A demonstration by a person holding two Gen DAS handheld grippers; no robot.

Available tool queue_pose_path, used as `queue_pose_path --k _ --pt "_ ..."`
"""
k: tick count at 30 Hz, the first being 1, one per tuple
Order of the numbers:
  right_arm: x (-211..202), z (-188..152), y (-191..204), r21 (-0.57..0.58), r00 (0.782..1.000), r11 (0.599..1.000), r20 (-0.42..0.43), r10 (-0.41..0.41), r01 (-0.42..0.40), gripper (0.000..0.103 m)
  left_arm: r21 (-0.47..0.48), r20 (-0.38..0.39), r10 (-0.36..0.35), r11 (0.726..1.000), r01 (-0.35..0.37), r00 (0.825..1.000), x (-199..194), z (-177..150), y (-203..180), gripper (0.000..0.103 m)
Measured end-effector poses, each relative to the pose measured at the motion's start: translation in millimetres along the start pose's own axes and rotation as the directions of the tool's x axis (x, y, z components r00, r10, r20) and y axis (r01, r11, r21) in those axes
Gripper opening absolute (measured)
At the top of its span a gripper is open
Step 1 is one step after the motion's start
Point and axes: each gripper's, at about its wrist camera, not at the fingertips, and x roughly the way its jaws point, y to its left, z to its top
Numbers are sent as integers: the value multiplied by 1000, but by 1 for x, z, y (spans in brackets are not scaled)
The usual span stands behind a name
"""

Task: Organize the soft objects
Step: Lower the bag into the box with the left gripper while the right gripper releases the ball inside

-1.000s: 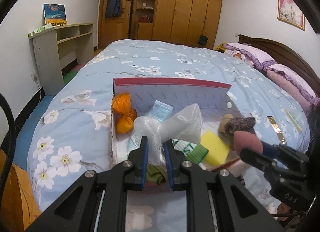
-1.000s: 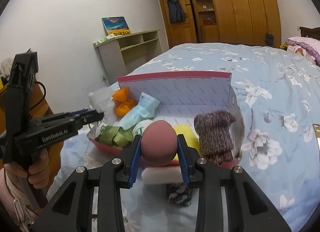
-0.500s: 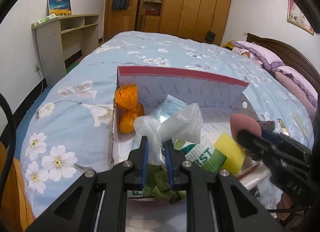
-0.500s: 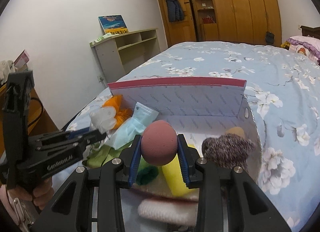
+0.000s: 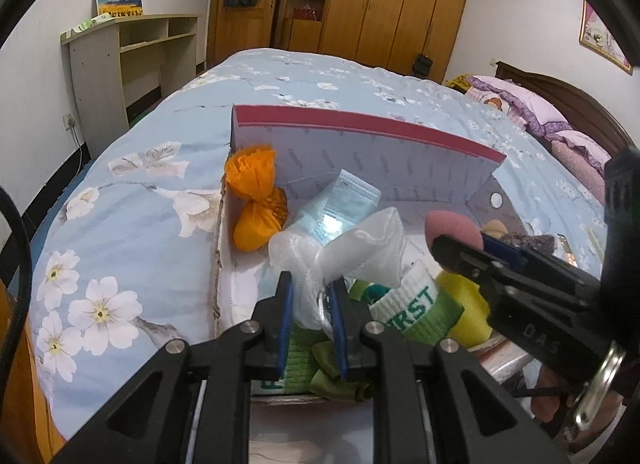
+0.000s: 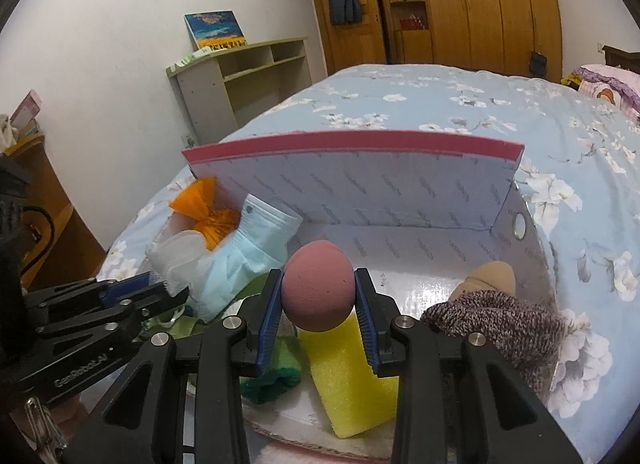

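Note:
An open box with a red-edged lid (image 5: 360, 131) (image 6: 360, 183) lies on the bed. My left gripper (image 5: 312, 296) is shut on a white mesh bow (image 5: 352, 252) over the box's left part. My right gripper (image 6: 318, 296) is shut on a pink egg-shaped sponge (image 6: 318, 292), also seen in the left wrist view (image 5: 452, 229), above the box's middle. Inside lie an orange mesh bow (image 5: 256, 203), a blue face mask (image 6: 240, 268), a yellow sponge (image 6: 348, 380), a green-and-white sock (image 5: 416, 308), a knitted brown piece (image 6: 500, 320) and a tan sponge (image 6: 492, 276).
The bed has a blue flowered cover (image 5: 120, 223) with pillows (image 5: 560, 135) at the far right. A low shelf unit (image 5: 128, 63) stands by the left wall and wooden wardrobes (image 5: 380, 3) at the back. A white fluffy item (image 6: 280, 454) lies in front of the box.
Both grippers have moved forward and over the box, each still holding its object. The pink sponge now hangs above the box's middle rather than in front of it.

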Motion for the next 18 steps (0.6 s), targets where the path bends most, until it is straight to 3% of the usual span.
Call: queue_pose_path --k 11,18 --pt "1 -2 -2 14 1000 1000 6 1 -1 38 4 -21 2 1000 -2 1000 0 0 -3 30" --pt "-10 1 -7 43 999 999 39 7 -8 42 11 -27 -21 1000 21 999 -4 -1 -7 43"
